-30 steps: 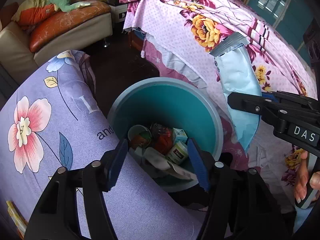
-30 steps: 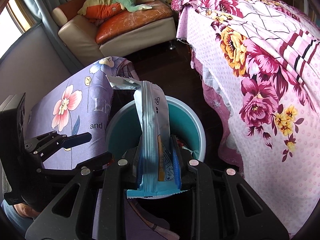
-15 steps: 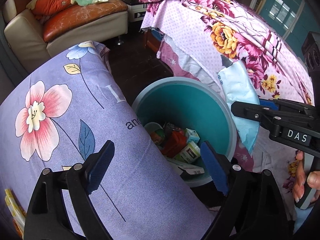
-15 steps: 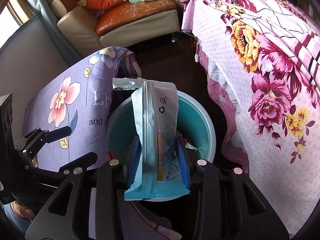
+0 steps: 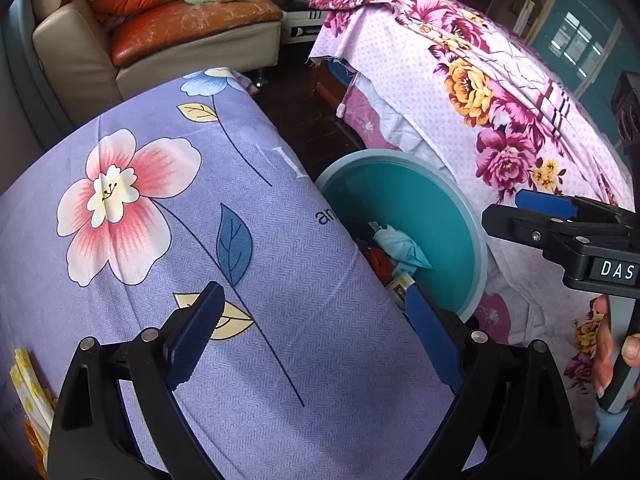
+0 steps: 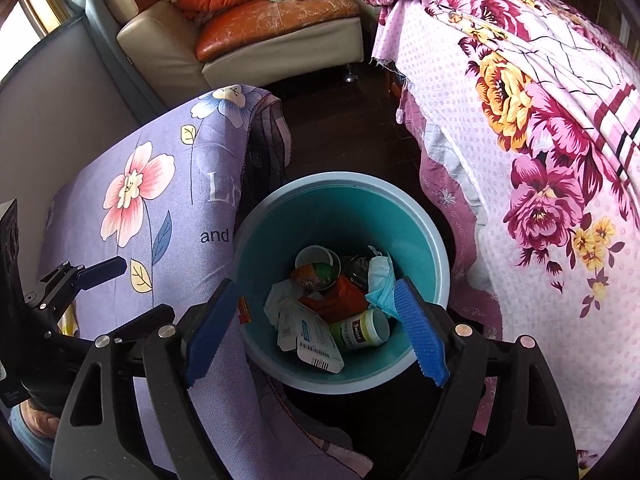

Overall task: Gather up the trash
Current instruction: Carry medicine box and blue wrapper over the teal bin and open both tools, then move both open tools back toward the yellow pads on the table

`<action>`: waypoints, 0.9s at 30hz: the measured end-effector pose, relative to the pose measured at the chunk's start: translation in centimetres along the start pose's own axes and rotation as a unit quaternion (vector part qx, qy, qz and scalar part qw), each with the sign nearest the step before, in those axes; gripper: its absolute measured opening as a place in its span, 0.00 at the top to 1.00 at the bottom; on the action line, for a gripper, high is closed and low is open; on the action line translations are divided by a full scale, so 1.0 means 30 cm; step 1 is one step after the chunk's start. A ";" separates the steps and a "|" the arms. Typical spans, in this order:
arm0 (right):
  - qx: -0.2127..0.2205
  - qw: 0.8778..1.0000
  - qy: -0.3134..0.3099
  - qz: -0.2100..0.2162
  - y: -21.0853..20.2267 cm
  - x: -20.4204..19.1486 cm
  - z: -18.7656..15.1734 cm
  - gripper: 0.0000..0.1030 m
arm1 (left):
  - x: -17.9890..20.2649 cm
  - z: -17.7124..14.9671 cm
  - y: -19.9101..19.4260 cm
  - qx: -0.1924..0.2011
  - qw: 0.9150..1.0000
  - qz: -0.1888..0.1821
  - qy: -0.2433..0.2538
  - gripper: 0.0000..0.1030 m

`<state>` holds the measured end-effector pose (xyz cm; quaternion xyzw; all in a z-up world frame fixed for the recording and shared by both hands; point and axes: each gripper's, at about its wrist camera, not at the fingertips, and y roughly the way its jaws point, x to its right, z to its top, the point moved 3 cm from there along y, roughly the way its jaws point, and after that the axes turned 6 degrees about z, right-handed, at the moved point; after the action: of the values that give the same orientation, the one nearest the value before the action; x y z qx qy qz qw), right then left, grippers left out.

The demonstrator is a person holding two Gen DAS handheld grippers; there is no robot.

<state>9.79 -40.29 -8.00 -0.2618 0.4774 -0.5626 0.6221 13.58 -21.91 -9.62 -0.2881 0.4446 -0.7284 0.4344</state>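
A teal trash bin (image 6: 416, 216) stands on the dark floor between a purple floral cloth and a pink floral bed. It holds several pieces of trash: a green Swisse jar (image 6: 362, 330), white cartons, an orange wrapper, a cup. The light blue snack packet (image 6: 380, 280) lies inside, leaning on the right wall; it also shows in the left wrist view (image 5: 400, 246). My right gripper (image 6: 316, 332) is open and empty just above the bin's near rim. My left gripper (image 5: 312, 340) is open and empty over the purple cloth, left of the bin (image 5: 452, 216).
The purple floral cloth (image 5: 160, 208) covers a surface to the left of the bin. The pink floral bed (image 6: 540, 128) is on the right. A beige sofa (image 6: 248, 36) with orange cushions stands at the back. Yellow packets (image 5: 28, 384) lie at the far left.
My right gripper has opened and the light blue packet has dropped into the bin. My left gripper has moved left, away from the bin and over the purple cloth.
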 end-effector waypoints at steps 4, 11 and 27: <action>-0.004 1.000 -0.012 -0.002 -0.011 -0.061 -0.012 0.25 | -0.041 -0.027 -0.039 0.007 1.000 -0.001 -0.009 0.11; -0.007 0.999 -0.037 -0.001 -0.033 -0.187 -0.033 0.25 | -0.122 -0.092 -0.121 0.019 0.999 0.000 -0.028 0.10; -0.048 0.989 -0.134 0.029 0.021 -0.624 -0.141 0.23 | -0.546 -0.416 -0.319 0.014 0.995 0.064 -0.080 0.09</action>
<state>7.99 -21.46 -4.64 -0.3510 0.4234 -0.4804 0.6832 7.40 -0.23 -7.05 -0.3097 0.4158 -0.6800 0.5185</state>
